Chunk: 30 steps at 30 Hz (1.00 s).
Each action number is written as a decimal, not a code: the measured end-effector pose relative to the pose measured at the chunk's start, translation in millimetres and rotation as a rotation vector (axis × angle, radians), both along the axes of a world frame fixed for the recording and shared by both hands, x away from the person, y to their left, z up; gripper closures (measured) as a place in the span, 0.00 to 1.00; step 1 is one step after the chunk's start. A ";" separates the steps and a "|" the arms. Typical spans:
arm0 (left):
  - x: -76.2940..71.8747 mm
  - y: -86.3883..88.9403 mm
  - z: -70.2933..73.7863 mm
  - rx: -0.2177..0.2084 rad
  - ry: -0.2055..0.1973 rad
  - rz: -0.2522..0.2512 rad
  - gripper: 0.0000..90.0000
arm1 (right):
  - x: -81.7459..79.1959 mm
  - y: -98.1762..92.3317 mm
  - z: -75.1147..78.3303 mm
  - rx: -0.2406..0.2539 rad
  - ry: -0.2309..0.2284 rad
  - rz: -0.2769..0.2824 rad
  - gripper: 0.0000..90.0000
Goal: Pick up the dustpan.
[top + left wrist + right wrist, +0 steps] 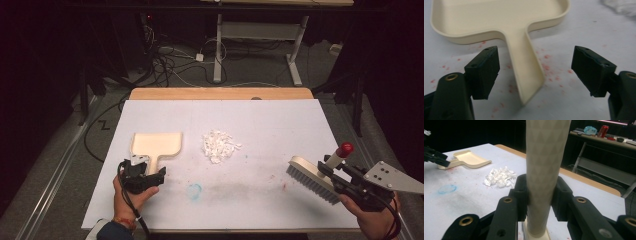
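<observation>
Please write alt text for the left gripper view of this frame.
The left gripper stands open, its two black jaws either side of the cream dustpan's handle without touching it. The dustpan lies flat on a white table speckled with red marks.

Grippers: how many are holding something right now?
1. The right gripper is shut on the brush handle at the table's right edge; the left gripper is open around the dustpan handle, not touching.

cream dustpan (156, 144), white scraps (219, 145), red-tipped brush (315, 176)
</observation>
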State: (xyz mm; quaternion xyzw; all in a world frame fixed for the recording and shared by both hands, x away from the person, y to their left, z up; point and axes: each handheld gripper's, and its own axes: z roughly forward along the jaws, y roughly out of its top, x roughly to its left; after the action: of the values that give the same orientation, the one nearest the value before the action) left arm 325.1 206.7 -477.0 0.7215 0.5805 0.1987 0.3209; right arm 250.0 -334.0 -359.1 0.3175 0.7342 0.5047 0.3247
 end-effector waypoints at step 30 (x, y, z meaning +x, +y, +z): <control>48.2 0.3 0.1 0.121 0.086 -0.092 0.70 | 6.1 3.8 -8.1 -0.017 0.034 0.021 0.79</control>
State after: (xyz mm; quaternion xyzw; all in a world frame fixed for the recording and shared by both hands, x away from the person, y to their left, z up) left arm 373.3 207.0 -476.9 0.7733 0.5468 0.1873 0.2605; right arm 256.2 -330.2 -367.3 0.3156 0.7471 0.4965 0.3095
